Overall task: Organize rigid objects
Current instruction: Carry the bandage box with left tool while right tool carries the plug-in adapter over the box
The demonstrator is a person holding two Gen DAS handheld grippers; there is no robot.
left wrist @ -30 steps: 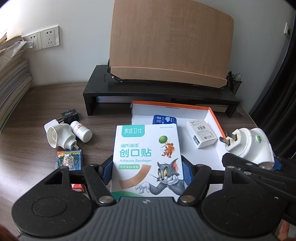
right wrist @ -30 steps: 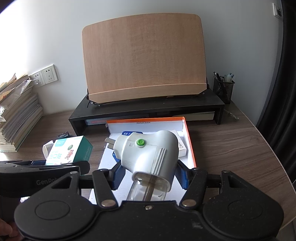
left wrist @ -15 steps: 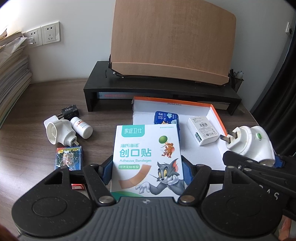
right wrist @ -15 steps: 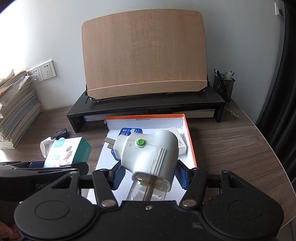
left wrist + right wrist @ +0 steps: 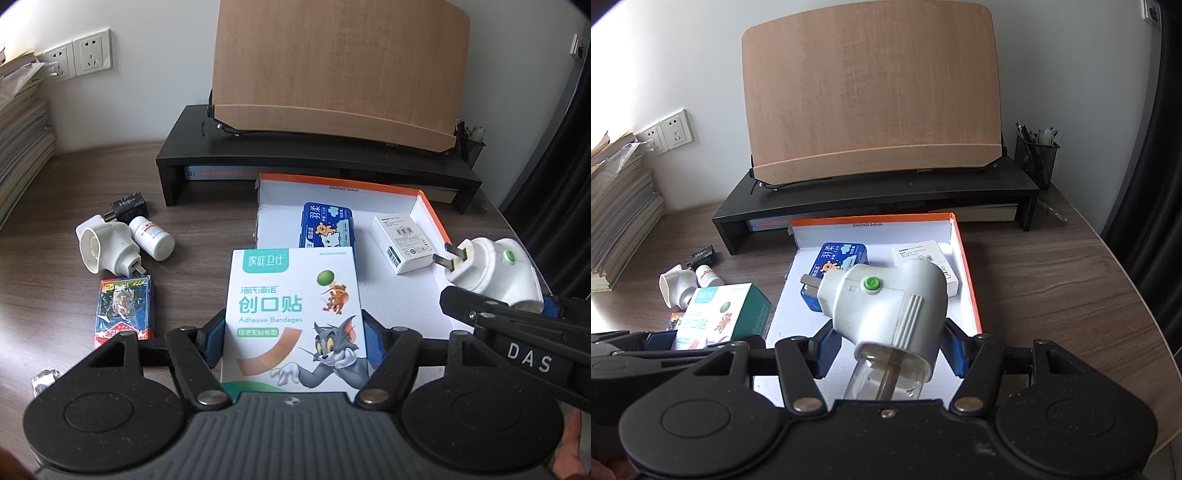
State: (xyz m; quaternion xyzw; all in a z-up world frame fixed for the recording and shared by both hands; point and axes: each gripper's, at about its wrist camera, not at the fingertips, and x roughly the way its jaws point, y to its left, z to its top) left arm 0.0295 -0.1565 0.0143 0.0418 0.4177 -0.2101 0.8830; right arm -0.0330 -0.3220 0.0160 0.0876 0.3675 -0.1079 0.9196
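Bandage box (image 5: 295,314) clamped in left claw (image 5: 295,341), plug-in vaporizer (image 5: 886,306) in right claw (image 5: 890,349), both probably above tray (image 5: 402,295).

I've got the adhesive bandage box (image 5: 295,317) face-up, white and teal with cartoon print, clamped at its sides over the tray's near-left edge. White plug-in vaporizer (image 5: 886,306), green button up, prongs pointing away, clear bottle toward me, is held above the orange-rimmed tray (image 5: 967,273). Inside the tray: blue tin (image 5: 327,225) and small white box (image 5: 402,240), both lying flat. On the desk left of it: second white plug unit (image 5: 105,249), pill bottle (image 5: 153,236) on its side, black adapter (image 5: 127,205), card deck (image 5: 123,304).
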